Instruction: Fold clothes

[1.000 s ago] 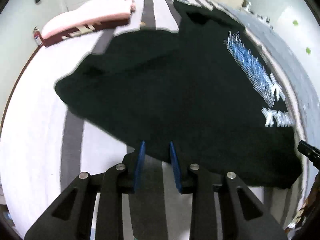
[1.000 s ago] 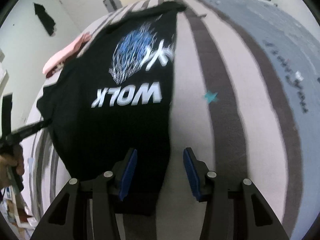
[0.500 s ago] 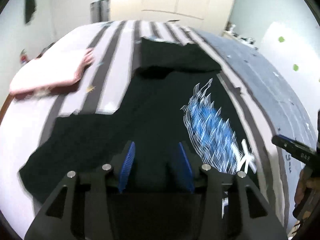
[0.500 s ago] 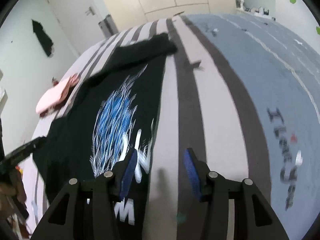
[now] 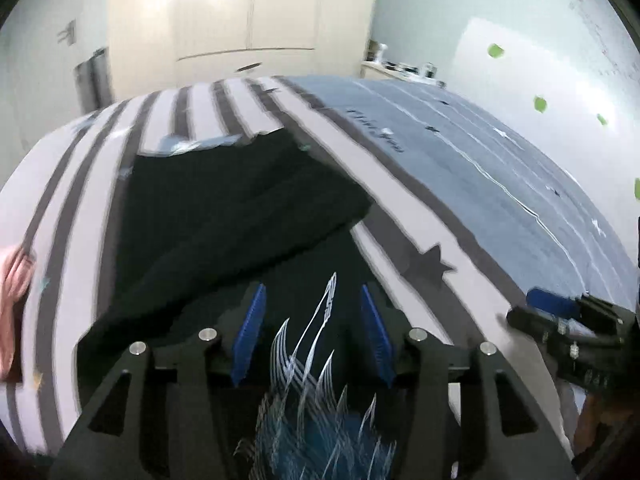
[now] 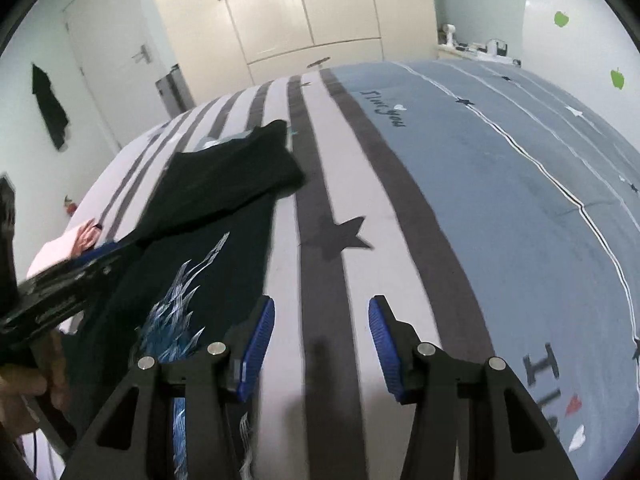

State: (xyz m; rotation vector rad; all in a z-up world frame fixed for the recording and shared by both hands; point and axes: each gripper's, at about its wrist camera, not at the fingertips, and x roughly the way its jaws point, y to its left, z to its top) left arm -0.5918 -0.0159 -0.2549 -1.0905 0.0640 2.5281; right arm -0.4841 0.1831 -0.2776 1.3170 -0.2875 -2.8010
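Note:
A black T-shirt (image 5: 224,216) with a blue and white print (image 5: 316,408) lies on the striped bed, its far sleeve folded over the body. It also shows in the right wrist view (image 6: 224,184). My left gripper (image 5: 314,332) is open and empty above the shirt's printed chest. My right gripper (image 6: 320,344) is open and empty above the bedcover, just right of the shirt's edge. The right gripper shows at the right in the left wrist view (image 5: 576,332); the left gripper shows at the left in the right wrist view (image 6: 60,284).
The bed (image 6: 500,208) has a grey, white and blue cover with stars. A pink folded garment (image 6: 64,246) lies at its left side (image 5: 14,280). Cream wardrobe doors (image 6: 304,12) and a room door (image 6: 108,56) stand beyond the bed.
Both grippers have moved forward along the shirt from its hem toward the collar end. The left gripper's fingers have opened wider. The shirt has not visibly moved.

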